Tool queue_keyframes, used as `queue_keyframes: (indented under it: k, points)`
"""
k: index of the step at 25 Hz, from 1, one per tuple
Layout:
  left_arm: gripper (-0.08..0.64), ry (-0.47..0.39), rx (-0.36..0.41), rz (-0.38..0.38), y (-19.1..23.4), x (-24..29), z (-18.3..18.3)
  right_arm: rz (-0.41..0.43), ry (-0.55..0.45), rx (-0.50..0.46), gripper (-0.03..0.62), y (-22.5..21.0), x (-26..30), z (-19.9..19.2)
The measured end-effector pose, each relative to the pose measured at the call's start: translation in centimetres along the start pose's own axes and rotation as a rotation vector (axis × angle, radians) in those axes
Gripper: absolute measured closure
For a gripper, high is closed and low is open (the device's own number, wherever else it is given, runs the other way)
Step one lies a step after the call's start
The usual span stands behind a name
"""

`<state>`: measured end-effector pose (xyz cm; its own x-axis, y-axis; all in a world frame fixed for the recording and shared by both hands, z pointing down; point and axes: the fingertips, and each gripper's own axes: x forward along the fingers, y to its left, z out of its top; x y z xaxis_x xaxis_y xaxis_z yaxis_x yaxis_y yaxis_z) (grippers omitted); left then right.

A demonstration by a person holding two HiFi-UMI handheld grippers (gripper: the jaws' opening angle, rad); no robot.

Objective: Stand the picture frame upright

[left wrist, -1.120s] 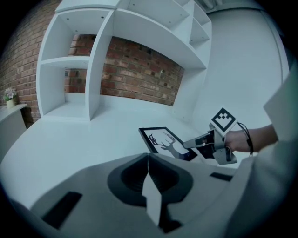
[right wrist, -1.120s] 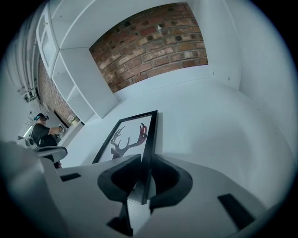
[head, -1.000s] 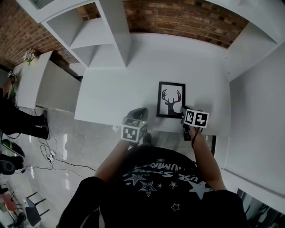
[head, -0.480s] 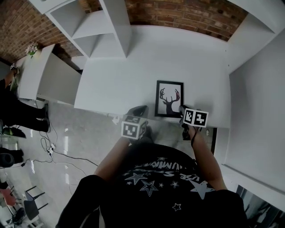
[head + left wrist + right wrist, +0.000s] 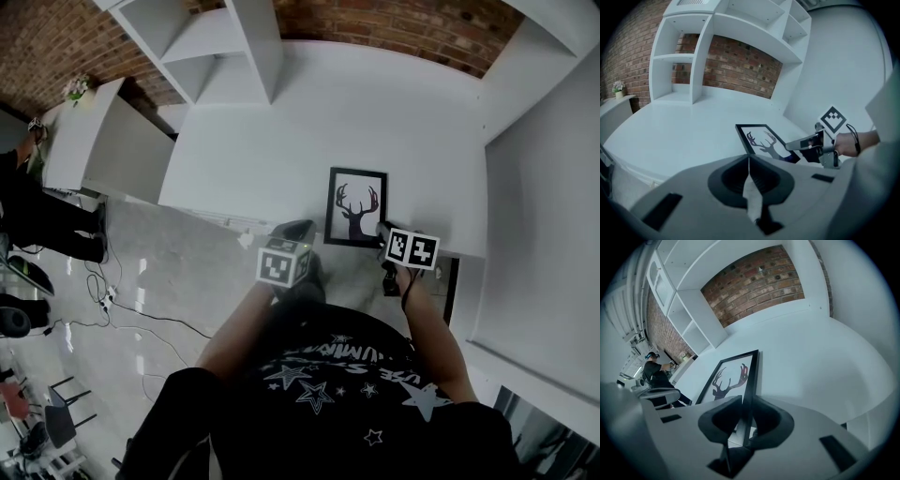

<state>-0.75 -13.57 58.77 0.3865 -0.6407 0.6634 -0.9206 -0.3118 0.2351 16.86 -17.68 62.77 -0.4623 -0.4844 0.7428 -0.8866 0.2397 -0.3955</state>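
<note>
A black picture frame [image 5: 357,206] with a deer print lies near the front edge of the white table [image 5: 272,159], flat or nearly so. My right gripper [image 5: 382,234] is shut on the frame's near right edge; the right gripper view shows the black edge [image 5: 751,376] running between the jaws [image 5: 743,404]. My left gripper [image 5: 294,231] hovers at the table's front edge, left of the frame and apart from it, shut on nothing. From the left gripper view [image 5: 749,161] I see the frame [image 5: 761,140] with the right gripper [image 5: 799,145] on its near corner.
A white shelf unit [image 5: 220,47] stands at the table's back left against a brick wall [image 5: 394,33]. White wall panels [image 5: 544,187] close off the right side. A low white cabinet [image 5: 103,150] and a person [image 5: 37,220] are off to the left.
The head view has shifted slightly. Both grippers and the frame keep nearly the same places, the right one still gripping the frame's edge.
</note>
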Motion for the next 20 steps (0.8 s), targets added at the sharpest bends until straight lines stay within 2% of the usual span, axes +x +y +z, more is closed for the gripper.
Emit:
queue_keyframes:
  k: [5,10,12,13,17,20]
  points:
    - [0.54,0.077,-0.011,-0.033,-1.4,0.0,-1.5,0.016,0.014,0.007,0.514,0.4,-0.7,-1.4]
    - [0.533,0.159,-0.106,-0.105,-2.5,-0.3,-3.8,0.032,0.029,0.007,0.514,0.9,-1.3,-2.6]
    - [0.396,0.196,-0.149,-0.151,-3.2,0.1,-4.7,0.037,0.039,0.001,0.514,1.0,-1.5,-3.0]
    - [0.379,0.214,-0.168,-0.166,-3.4,0.4,-5.1,0.039,0.043,-0.003,0.514,1.0,-1.7,-3.2]
    - [0.379,0.233,-0.229,-0.196,-3.7,1.4,-5.3,0.054,0.048,-0.011,0.514,0.9,-1.9,-3.5]
    - [0.38,0.25,-0.244,-0.224,-4.0,2.2,-5.5,0.059,0.047,-0.008,0.514,0.9,-1.9,-3.6]
